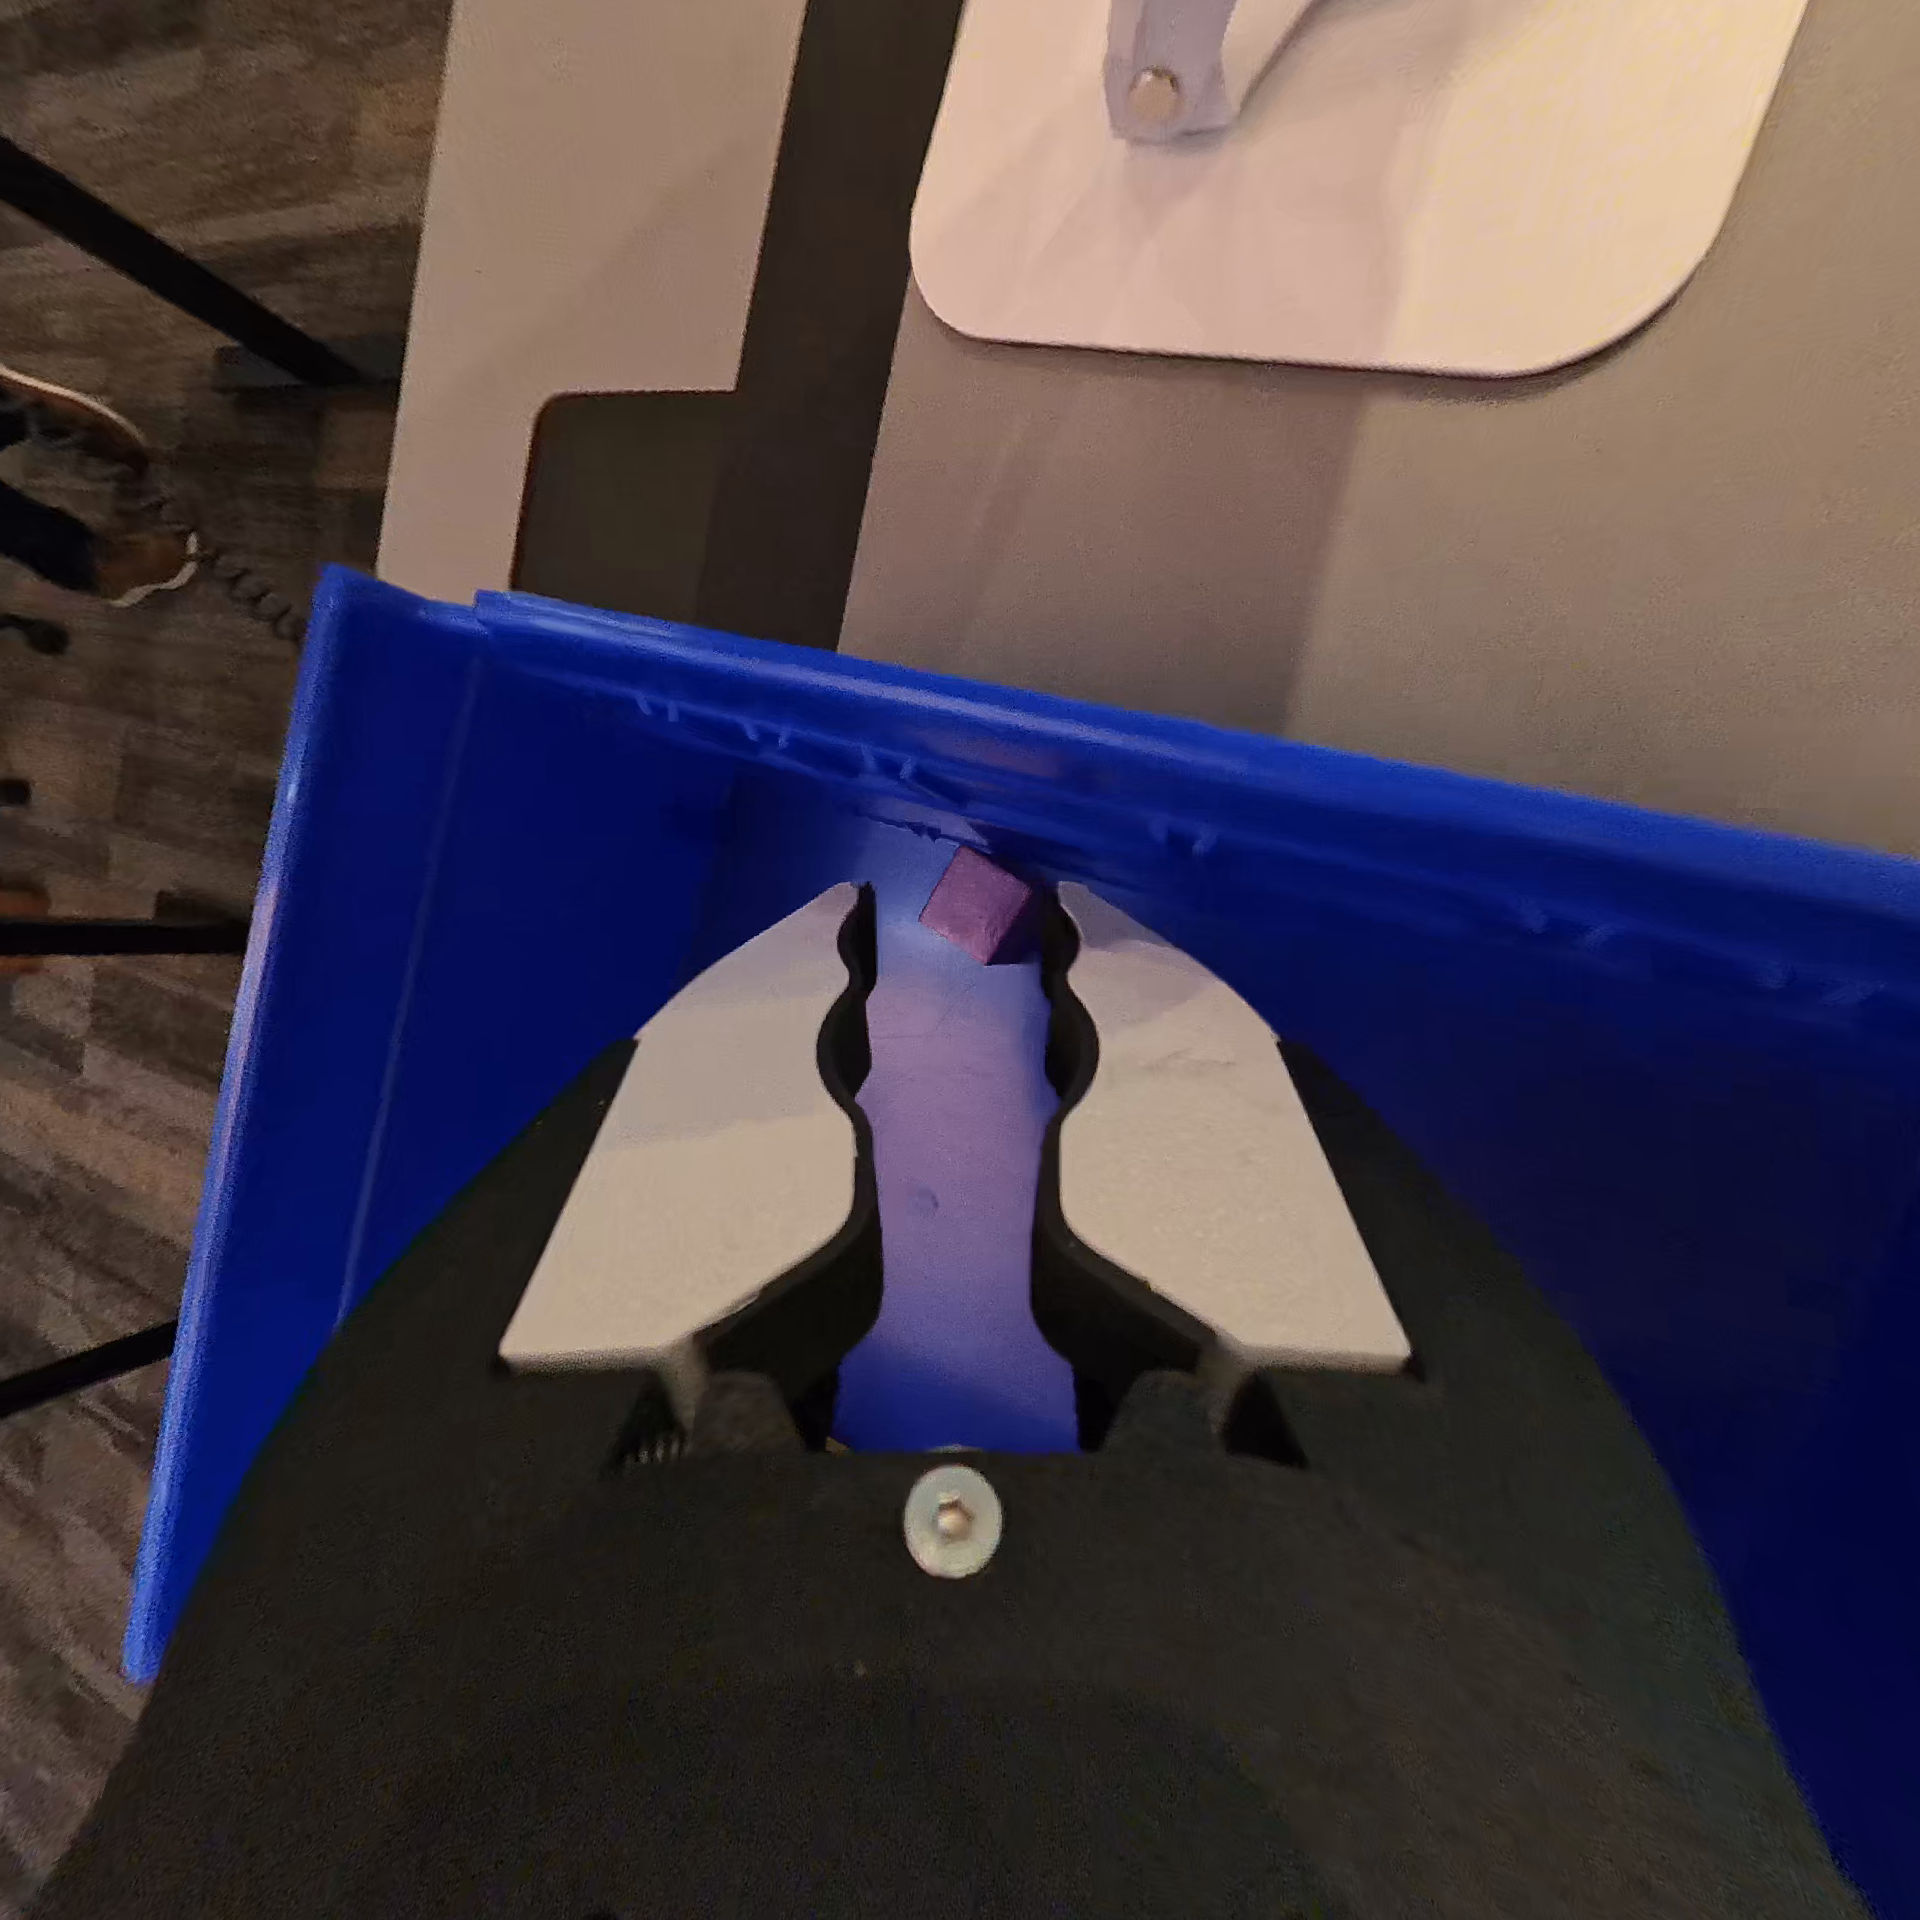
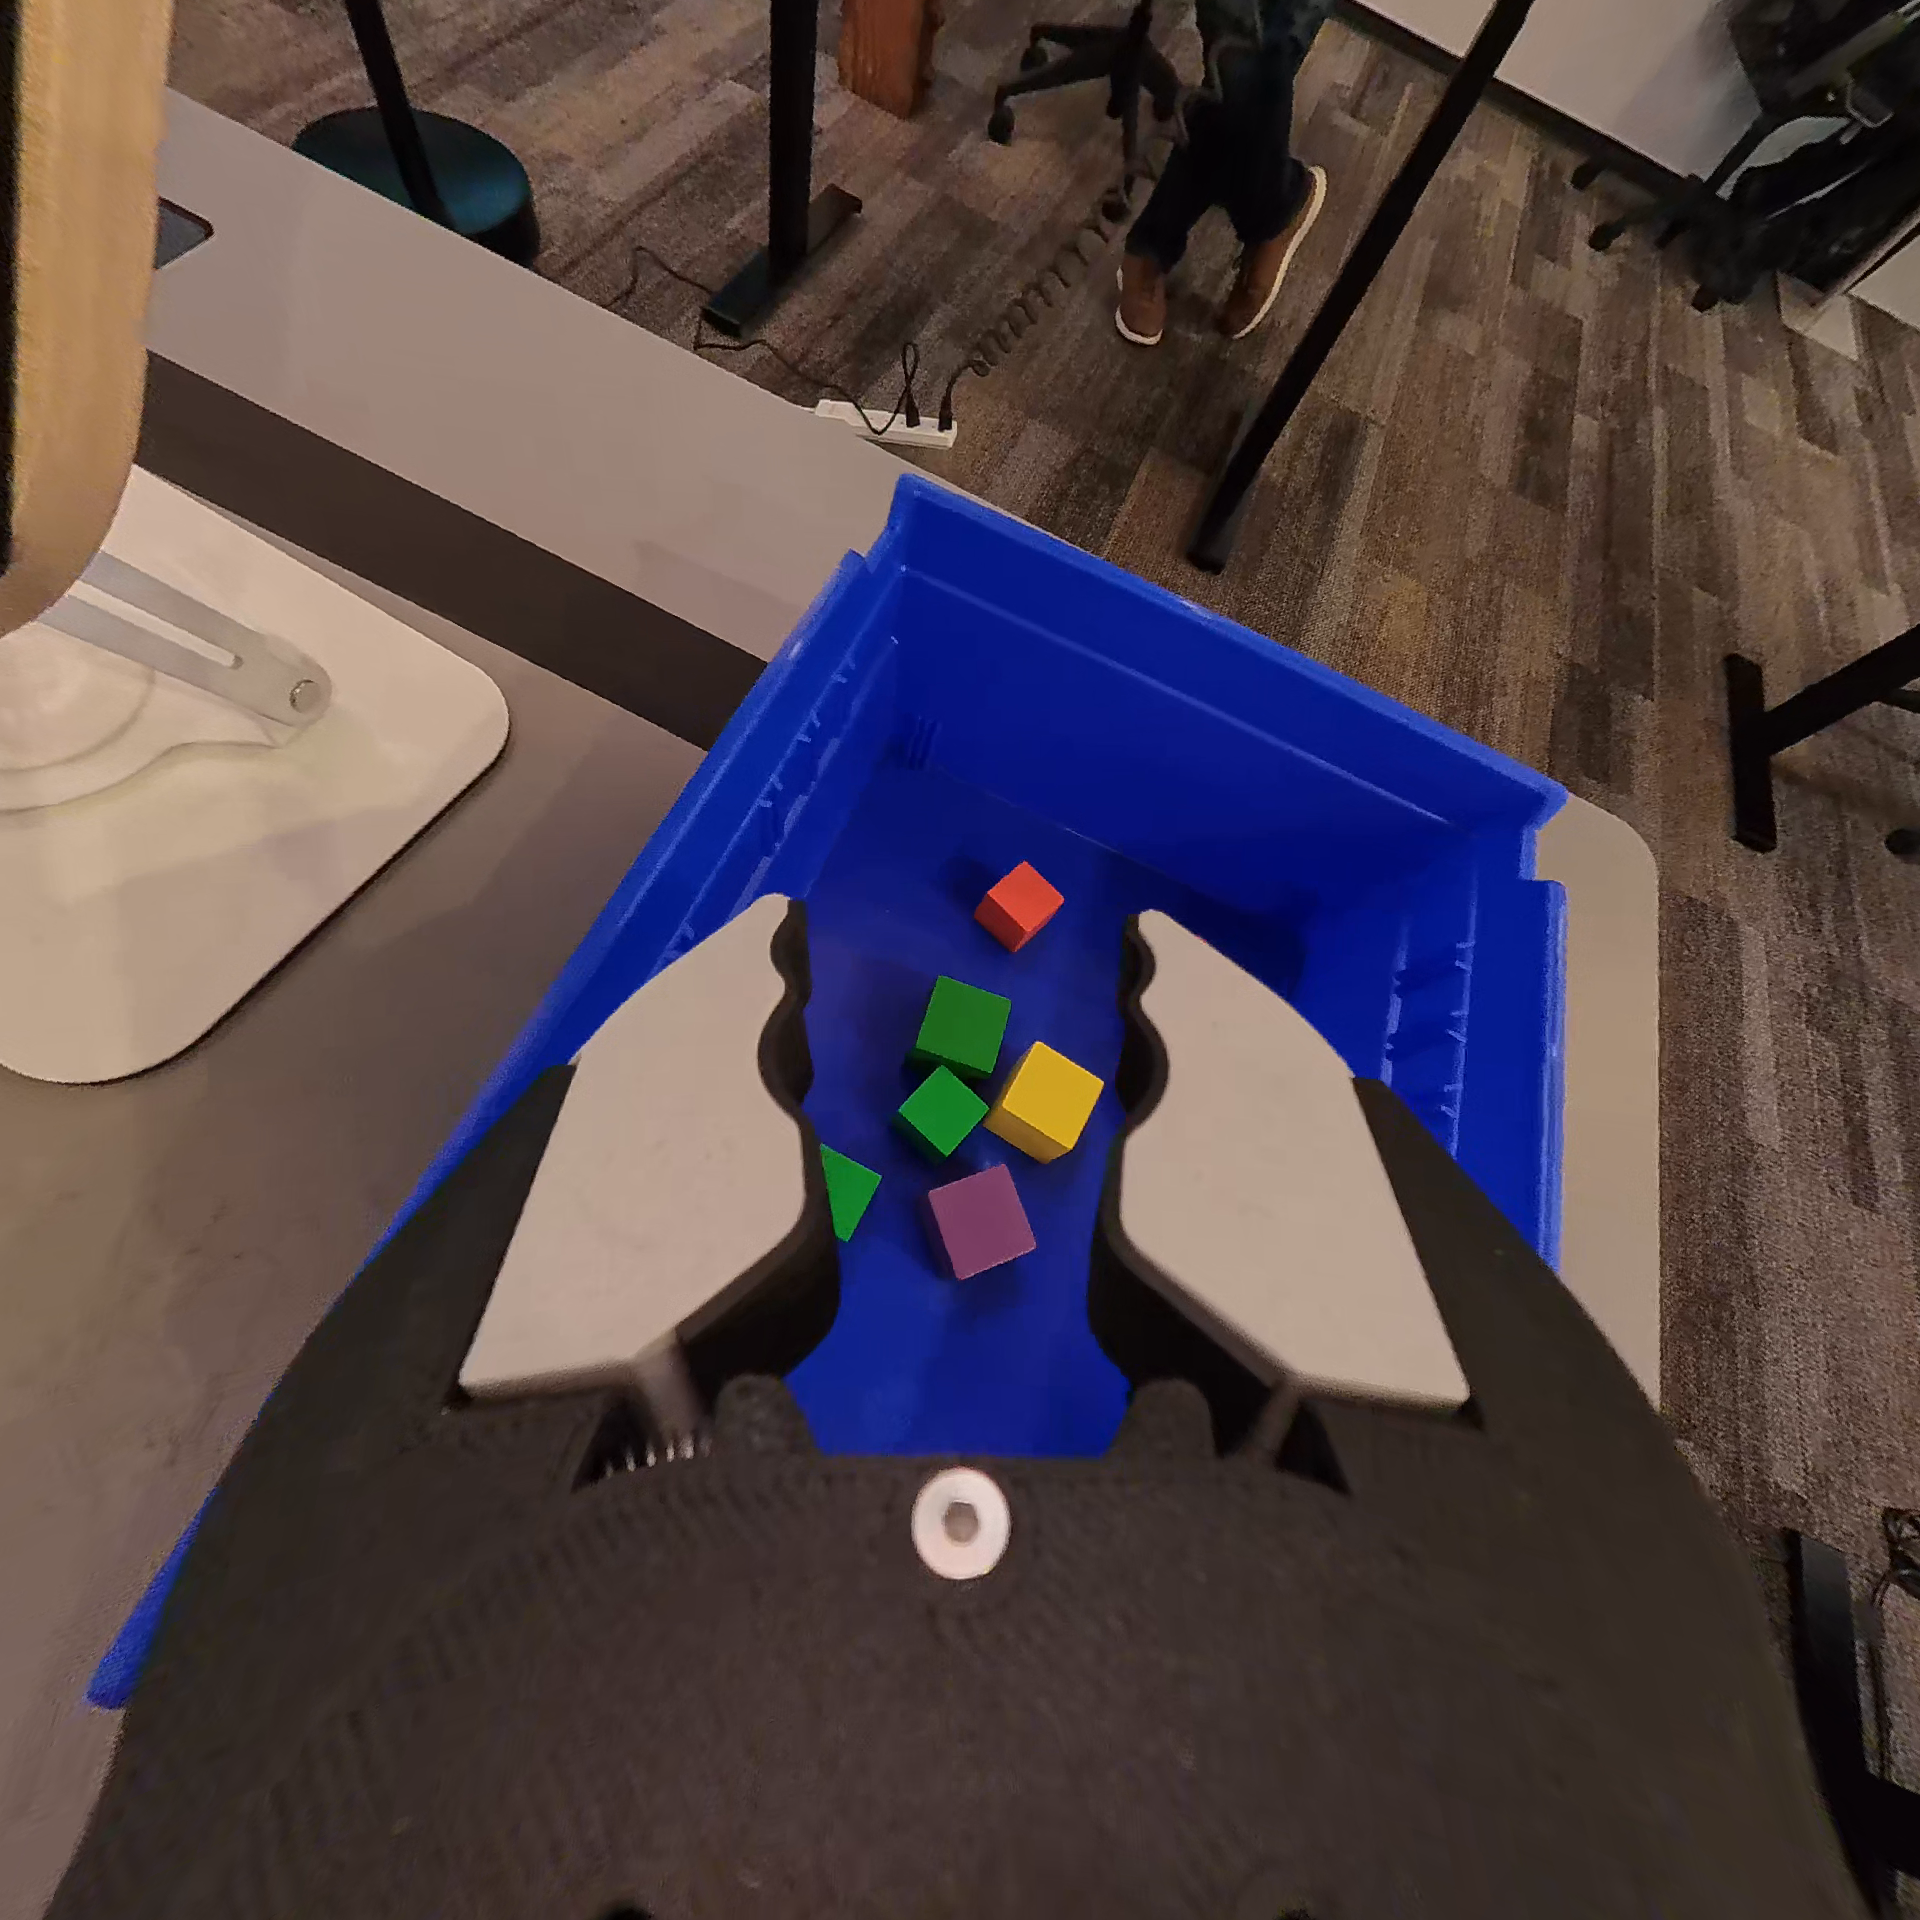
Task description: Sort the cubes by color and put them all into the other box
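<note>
My left gripper (image 1: 956, 914) sat low inside a blue box (image 1: 416, 935), its jaws parted with nothing between them; a purple cube (image 1: 977, 920) lay just ahead, tucked against the far wall and touching, or nearly touching, the right fingertip (image 1: 1060, 935); I could not tell which. My right gripper (image 2: 961, 935) hung released above a blue box (image 2: 1195, 717) at the worktop (image 2: 520, 436) corner; under it lay a red cube (image 2: 1019, 904), three green cubes (image 2: 963, 1024), a yellow cube (image 2: 1044, 1099) and a second purple cube (image 2: 979, 1220), all loose on the floor of the box. Whether these were two boxes or one, I could not say from here.

The risks, as I judged them: the cube on the left was off-centre between the jaws, so closing as I stood would likely push it along the wall or pinch a corner and pop it out; the wall itself could catch a fingertip. On the right, the greens and the yellow sat touching, so coming down on one might nudge its neighbours or trap two at once; one green was half hidden behind my left finger (image 2: 644, 1122); an easy one to miss.
</note>
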